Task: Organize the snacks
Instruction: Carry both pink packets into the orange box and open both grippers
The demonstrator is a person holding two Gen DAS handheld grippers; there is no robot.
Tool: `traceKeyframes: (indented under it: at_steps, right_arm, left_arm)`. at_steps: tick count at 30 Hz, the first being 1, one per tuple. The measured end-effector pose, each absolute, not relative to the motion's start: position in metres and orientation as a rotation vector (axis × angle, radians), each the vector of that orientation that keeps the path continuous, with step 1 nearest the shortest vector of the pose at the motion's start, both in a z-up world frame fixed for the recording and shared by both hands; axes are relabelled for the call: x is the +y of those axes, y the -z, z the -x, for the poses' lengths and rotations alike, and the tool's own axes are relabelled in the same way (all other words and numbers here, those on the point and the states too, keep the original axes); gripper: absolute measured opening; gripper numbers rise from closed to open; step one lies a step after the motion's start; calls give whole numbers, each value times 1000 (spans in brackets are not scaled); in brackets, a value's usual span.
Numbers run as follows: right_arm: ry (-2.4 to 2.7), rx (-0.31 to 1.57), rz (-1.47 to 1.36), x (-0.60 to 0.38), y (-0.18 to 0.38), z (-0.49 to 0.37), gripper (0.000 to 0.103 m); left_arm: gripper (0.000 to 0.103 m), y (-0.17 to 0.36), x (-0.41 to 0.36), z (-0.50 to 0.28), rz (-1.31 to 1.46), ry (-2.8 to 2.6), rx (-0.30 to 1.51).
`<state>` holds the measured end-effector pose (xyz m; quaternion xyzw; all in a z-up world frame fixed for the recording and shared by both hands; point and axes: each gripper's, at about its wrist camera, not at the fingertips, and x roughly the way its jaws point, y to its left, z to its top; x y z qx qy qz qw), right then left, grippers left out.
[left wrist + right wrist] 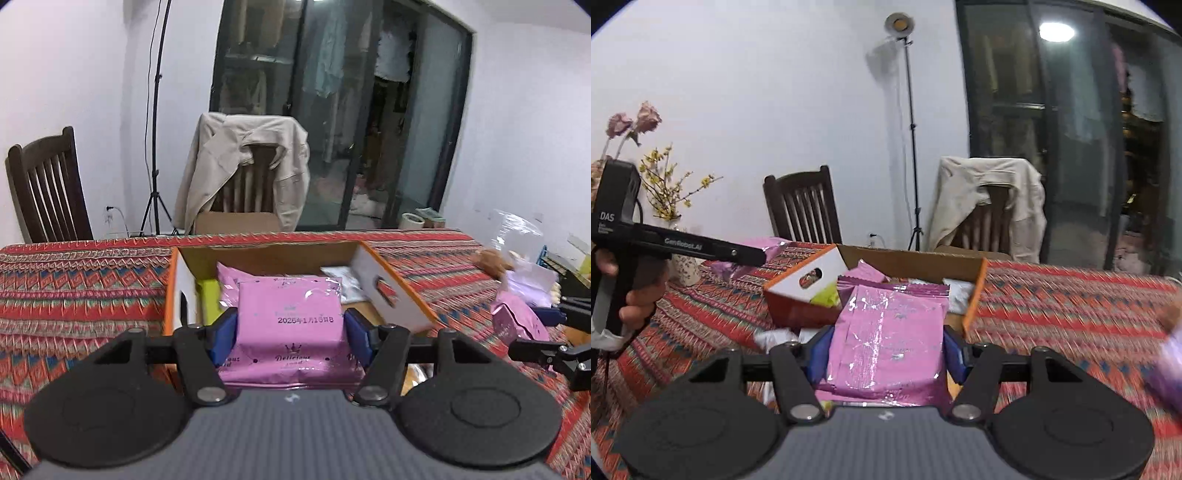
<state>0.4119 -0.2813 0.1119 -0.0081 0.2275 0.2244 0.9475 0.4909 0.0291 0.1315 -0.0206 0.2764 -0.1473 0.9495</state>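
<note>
My left gripper is shut on a pink snack packet printed with a date, held just in front of an open cardboard box. The box holds another pink packet, a green item and a white packet. My right gripper is shut on a second pink foil packet, held before the same box. The right gripper also shows in the left wrist view with its packet. The left gripper's body shows at the left of the right wrist view.
The table has a red patterned cloth. A clear bag with snacks lies at its right. Two wooden chairs stand behind, one draped with a beige jacket. A light stand and a flower vase are nearby.
</note>
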Motion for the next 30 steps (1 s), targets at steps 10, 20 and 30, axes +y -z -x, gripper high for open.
traceKeyframes:
  at_steps: [10,20,30]
  right_arm:
    - [-490,698,-33,-209,-99,-627,60]
    - [-389,924,63,-123,-24,-758,62]
    - [-371,857,7,-151,-46,-746,87]
  left_arm:
    - [63,-91,37,-629,86,171,685]
    - [63,-55,57,-693,123,126,755]
    - [71,-48,50,-655,109,216,774]
